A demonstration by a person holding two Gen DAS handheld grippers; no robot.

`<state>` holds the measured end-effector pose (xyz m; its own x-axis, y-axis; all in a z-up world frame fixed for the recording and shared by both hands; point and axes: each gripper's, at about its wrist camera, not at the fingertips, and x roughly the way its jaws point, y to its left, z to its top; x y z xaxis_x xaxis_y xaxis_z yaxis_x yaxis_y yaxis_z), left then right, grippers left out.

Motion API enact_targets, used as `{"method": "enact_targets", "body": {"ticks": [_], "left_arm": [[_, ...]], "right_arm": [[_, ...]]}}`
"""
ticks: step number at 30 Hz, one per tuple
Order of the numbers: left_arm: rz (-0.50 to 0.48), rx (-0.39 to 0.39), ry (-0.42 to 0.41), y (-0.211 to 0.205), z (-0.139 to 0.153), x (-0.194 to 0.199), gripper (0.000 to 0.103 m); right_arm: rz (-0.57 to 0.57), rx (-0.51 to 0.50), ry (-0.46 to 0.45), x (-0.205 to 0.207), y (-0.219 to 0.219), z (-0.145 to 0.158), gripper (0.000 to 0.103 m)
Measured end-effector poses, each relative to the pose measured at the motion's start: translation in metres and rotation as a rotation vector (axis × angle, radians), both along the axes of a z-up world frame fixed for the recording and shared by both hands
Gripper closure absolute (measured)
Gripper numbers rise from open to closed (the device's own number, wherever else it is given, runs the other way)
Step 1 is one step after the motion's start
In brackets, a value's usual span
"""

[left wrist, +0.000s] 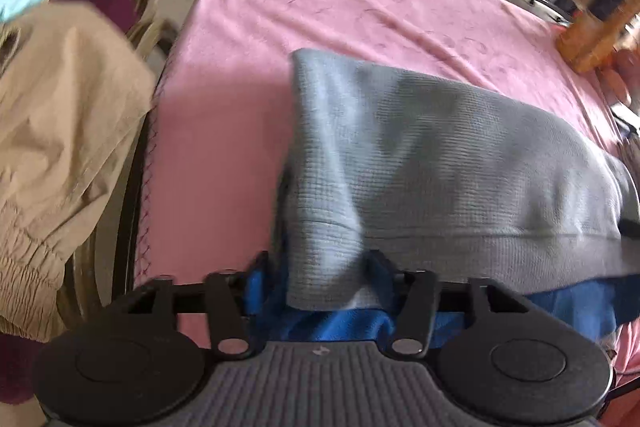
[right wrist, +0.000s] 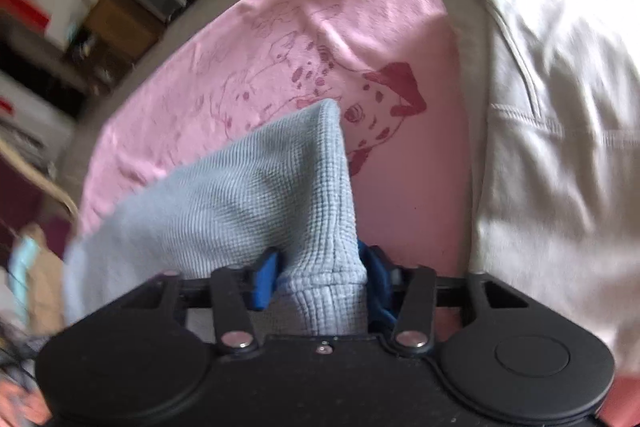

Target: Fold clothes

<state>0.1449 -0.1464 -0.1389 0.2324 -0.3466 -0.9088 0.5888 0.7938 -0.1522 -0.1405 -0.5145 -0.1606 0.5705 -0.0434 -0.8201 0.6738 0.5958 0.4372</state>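
Observation:
A light blue-grey waffle-knit garment (left wrist: 440, 155) is held up over a pink blanket (left wrist: 340, 3) that covers the table. My left gripper (left wrist: 320, 267) is shut on one corner of the garment, with blue fabric showing under it. My right gripper (right wrist: 324, 271) is shut on another corner of the same garment (right wrist: 248, 187), which hangs stretched to the left. The blue fingers (right wrist: 266, 279) pinch the knit. The pink blanket (right wrist: 280, 47) has a printed spotted dog.
A beige garment (left wrist: 68, 131) hangs over a chair at the left. An orange object (left wrist: 596, 23) sits at the blanket's far right edge. A white sweatshirt (right wrist: 560, 147) lies at the right of the blanket. Shelves and drawers stand beyond.

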Motion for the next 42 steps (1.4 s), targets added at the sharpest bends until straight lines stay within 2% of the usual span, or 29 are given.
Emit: {"method": "enact_targets", "body": {"ticks": [3,6,8,9,10,13,15,18,21,23,24,25,29,32,37,40,42], "left_arm": [[-0.009,0.016,-0.034,-0.001,0.002,-0.006,0.060],[0.008,0.011,-0.017,0.003,0.002,-0.002,0.058],[0.022,0.012,-0.005,0.005,0.001,0.001,0.051],[0.028,0.013,0.000,0.004,0.000,0.002,0.050],[0.033,0.014,0.004,0.002,-0.001,0.004,0.048],[0.038,0.012,0.013,0.003,-0.001,0.005,0.048],[0.035,0.011,0.014,0.002,-0.001,0.006,0.048],[0.016,0.006,0.008,0.002,0.001,0.004,0.055],[-0.007,0.007,-0.011,-0.002,0.002,-0.001,0.061],[-0.024,0.011,-0.041,-0.004,0.005,-0.007,0.071],[-0.034,0.014,-0.060,-0.006,0.006,-0.011,0.074],[-0.047,0.023,-0.088,-0.008,0.008,-0.016,0.079],[-0.051,0.051,-0.176,-0.012,0.016,-0.031,0.084],[-0.024,0.016,-0.190,-0.004,0.025,-0.034,0.084],[0.012,-0.056,-0.201,0.008,0.039,-0.037,0.085],[0.013,-0.055,-0.199,0.006,0.039,-0.038,0.084],[0.009,-0.030,-0.192,0.003,0.034,-0.037,0.084]], "right_arm": [[0.028,-0.059,0.019,0.002,0.007,0.003,0.064],[0.040,-0.100,0.013,0.002,0.012,0.009,0.061],[0.027,-0.140,0.016,0.001,0.012,0.014,0.055],[0.018,-0.160,0.019,0.000,0.012,0.016,0.046],[0.003,-0.154,0.027,-0.001,0.010,0.014,0.044],[-0.033,-0.066,0.037,-0.004,-0.001,0.003,0.047],[-0.026,-0.033,0.019,-0.004,-0.001,0.001,0.057],[-0.006,-0.044,0.024,-0.001,0.003,0.000,0.059],[-0.014,-0.016,0.019,-0.001,0.000,-0.003,0.056],[-0.014,-0.019,0.020,0.000,0.001,-0.003,0.058],[-0.007,-0.039,0.027,0.002,0.004,-0.002,0.061],[0.011,-0.077,0.035,0.006,0.010,0.000,0.070],[0.087,-0.266,0.072,0.020,0.036,0.011,0.075],[0.091,-0.365,0.040,0.021,0.048,0.031,0.078],[0.103,-0.469,-0.011,0.034,0.058,0.078,0.078],[0.143,-0.556,-0.006,0.051,0.067,0.103,0.078],[0.169,-0.551,0.043,0.060,0.066,0.106,0.078]]}}
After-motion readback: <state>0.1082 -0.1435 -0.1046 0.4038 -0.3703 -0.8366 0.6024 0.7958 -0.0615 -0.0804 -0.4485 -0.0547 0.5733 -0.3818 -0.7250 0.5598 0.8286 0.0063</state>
